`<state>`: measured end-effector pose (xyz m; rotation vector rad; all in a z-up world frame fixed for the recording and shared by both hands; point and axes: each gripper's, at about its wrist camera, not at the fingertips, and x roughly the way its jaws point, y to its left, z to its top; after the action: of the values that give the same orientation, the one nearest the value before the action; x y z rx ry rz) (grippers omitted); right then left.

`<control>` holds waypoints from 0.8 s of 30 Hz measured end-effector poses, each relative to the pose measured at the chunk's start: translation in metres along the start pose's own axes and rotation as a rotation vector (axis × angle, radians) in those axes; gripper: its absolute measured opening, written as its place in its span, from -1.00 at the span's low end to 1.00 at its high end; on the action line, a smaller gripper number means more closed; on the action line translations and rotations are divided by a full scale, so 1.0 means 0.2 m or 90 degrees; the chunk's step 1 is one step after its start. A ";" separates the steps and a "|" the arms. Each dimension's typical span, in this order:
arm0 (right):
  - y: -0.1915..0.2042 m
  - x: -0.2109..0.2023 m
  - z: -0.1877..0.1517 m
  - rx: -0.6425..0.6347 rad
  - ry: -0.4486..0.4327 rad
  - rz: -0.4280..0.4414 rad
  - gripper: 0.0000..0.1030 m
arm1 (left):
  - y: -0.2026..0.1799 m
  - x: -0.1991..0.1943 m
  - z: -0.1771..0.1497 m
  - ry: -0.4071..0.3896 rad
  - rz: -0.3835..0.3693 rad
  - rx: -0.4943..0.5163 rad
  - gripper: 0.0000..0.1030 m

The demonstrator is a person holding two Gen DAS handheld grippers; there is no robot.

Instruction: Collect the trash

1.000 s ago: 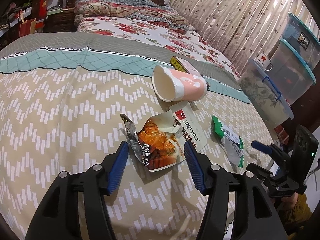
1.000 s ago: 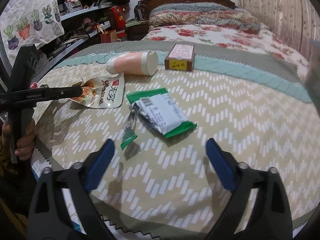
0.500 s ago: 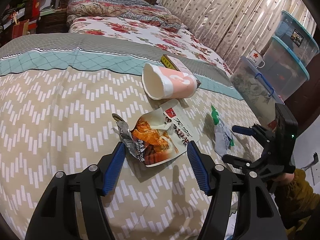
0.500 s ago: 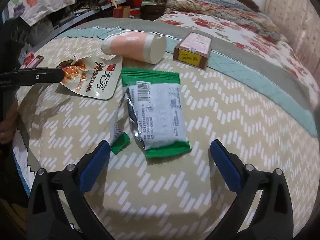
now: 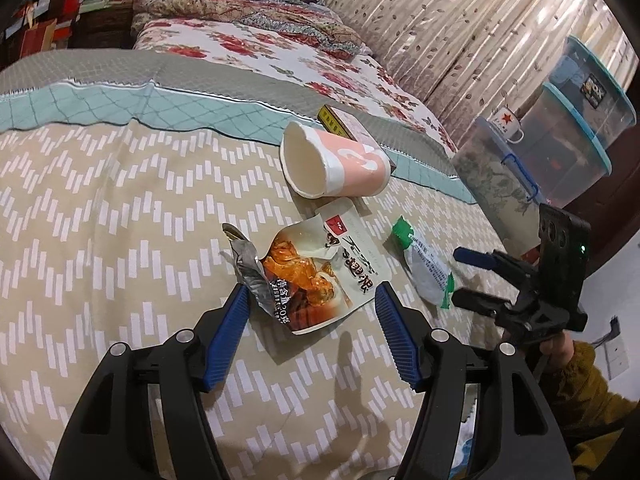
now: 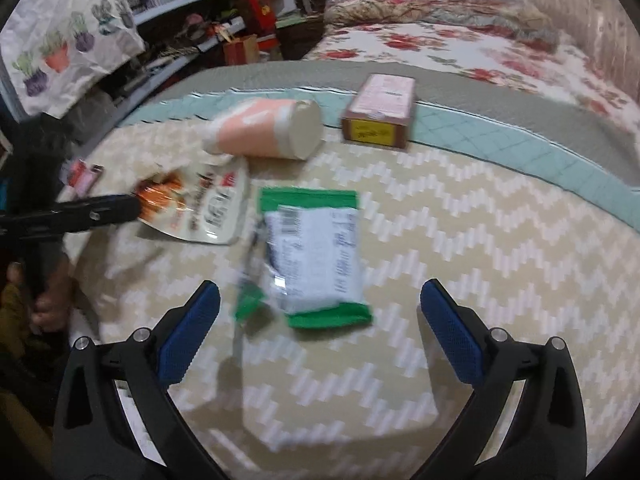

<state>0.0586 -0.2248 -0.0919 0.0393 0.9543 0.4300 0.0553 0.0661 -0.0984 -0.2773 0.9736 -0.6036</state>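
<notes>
My left gripper (image 5: 310, 320) is black moulded plastic with triangular cut-outs in each arm, round silver screws at the joints and ribbed blue pads (image 5: 230, 336) lining both fingers. My right gripper (image 6: 320, 324) has the same black frame, silver screws and dimpled blue pads (image 6: 450, 338). A mustard-yellow knitted sleeve (image 5: 592, 392) covers my right wrist.

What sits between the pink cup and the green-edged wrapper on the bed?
In the left wrist view, the torn snack pouch lies between the pink cup and the green-edged wrapper, offset toward the camera. Its top corner almost reaches the cup.
</notes>
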 end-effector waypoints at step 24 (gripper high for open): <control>-0.11 -0.16 -0.15 0.044 -0.082 -0.067 -0.41 | -0.37 0.03 0.07 0.023 -0.020 0.049 -0.84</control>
<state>0.0257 -0.2608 -0.0887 0.0780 0.8403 0.2945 0.0430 0.0024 -0.0598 -0.2143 0.9807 -0.6746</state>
